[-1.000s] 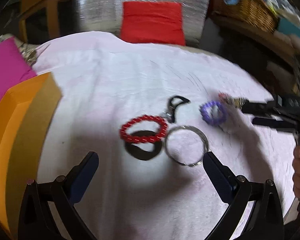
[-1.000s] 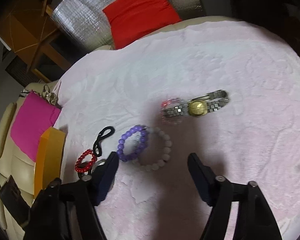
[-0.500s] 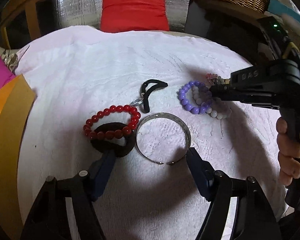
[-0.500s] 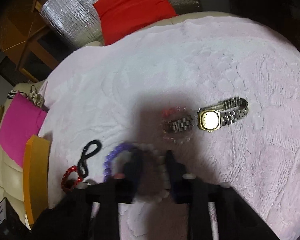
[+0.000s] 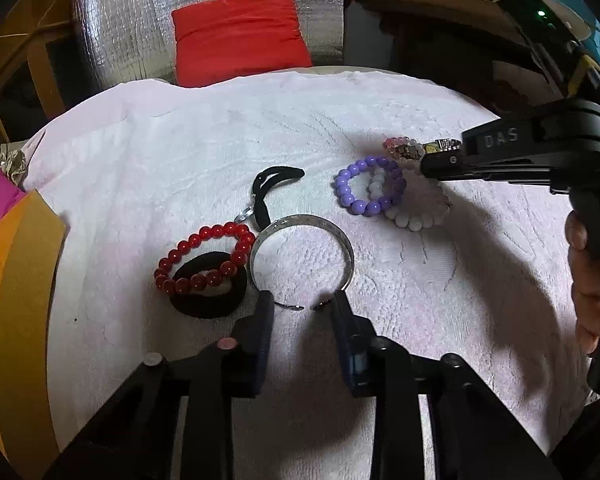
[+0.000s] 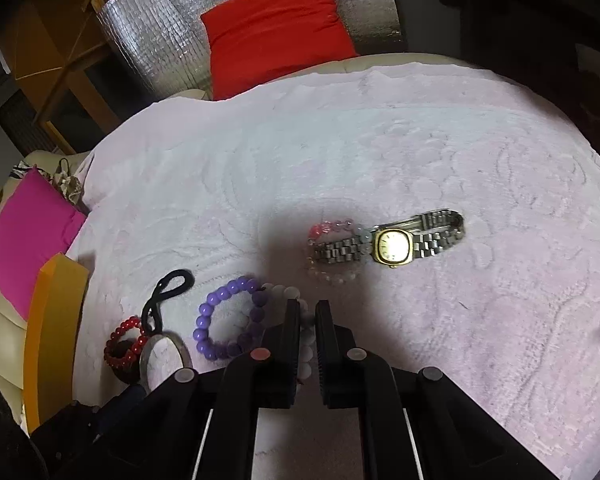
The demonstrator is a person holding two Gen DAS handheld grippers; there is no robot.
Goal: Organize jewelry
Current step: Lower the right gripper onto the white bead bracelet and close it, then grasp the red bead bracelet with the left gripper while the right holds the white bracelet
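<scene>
The left tool (image 5: 302, 300) has just been narrowing its jaws around the open ends of the silver cuff (image 5: 302, 258); whether the pads press yet I cannot tell. The right tool (image 6: 307, 312), its jaws drawn nearly together, pinches the white bead bracelet (image 6: 306, 340), probably to lift it off the purple bead bracelet (image 6: 228, 320) it overlaps. The red bead bracelet (image 5: 206, 260) lies on a black hair tie (image 5: 208, 300), just beside the cuff. The watch (image 6: 394, 244) rests on the pink towel (image 6: 420, 140), farther out.
</scene>
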